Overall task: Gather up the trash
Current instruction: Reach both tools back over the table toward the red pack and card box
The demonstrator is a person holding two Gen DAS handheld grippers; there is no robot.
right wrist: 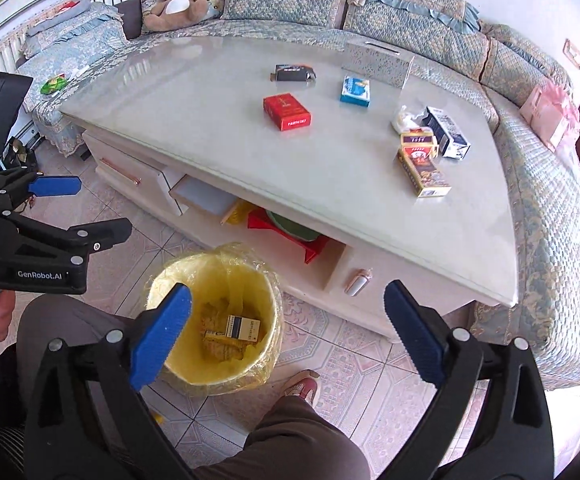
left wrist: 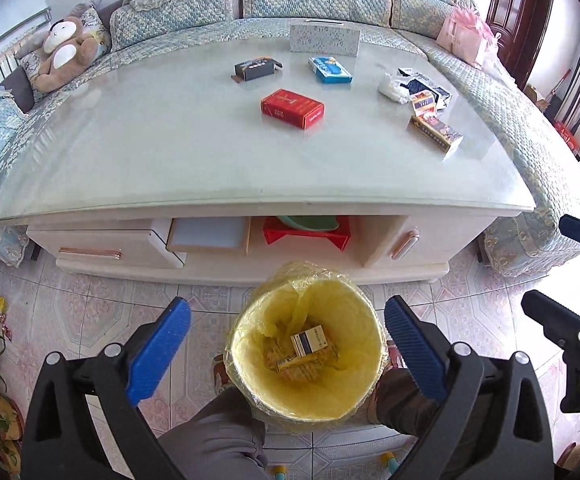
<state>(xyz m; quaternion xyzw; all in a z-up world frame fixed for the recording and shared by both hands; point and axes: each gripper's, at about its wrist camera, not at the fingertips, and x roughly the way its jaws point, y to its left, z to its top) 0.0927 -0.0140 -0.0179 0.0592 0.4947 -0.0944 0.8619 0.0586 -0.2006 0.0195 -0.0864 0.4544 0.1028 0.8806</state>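
A bin lined with a yellow bag [left wrist: 250, 336] [right wrist: 158, 284] stands on the floor before the coffee table, with small boxes [left wrist: 309, 342] [right wrist: 242, 327] lying inside. My left gripper [left wrist: 288, 346] hangs open above it with nothing between its blue pads. My right gripper [right wrist: 288, 338] is also open and empty, over the bin's right side. On the table lie a red box [left wrist: 292, 108] [right wrist: 287, 112], a black box [left wrist: 256, 69] [right wrist: 293, 73], a blue box [left wrist: 329, 69] [right wrist: 355, 90], and a cluster of cartons with a white wad [left wrist: 423, 98] [right wrist: 425, 136].
A patterned tissue box [left wrist: 324, 38] [right wrist: 375, 62] stands at the table's far edge. A sofa [left wrist: 313, 0] wraps around the table, with a plush toy [left wrist: 64, 54] on it. A person's knees [left wrist: 214, 428] and shoe [right wrist: 303, 386] flank the bin. A red tray [left wrist: 305, 236] sits under the table.
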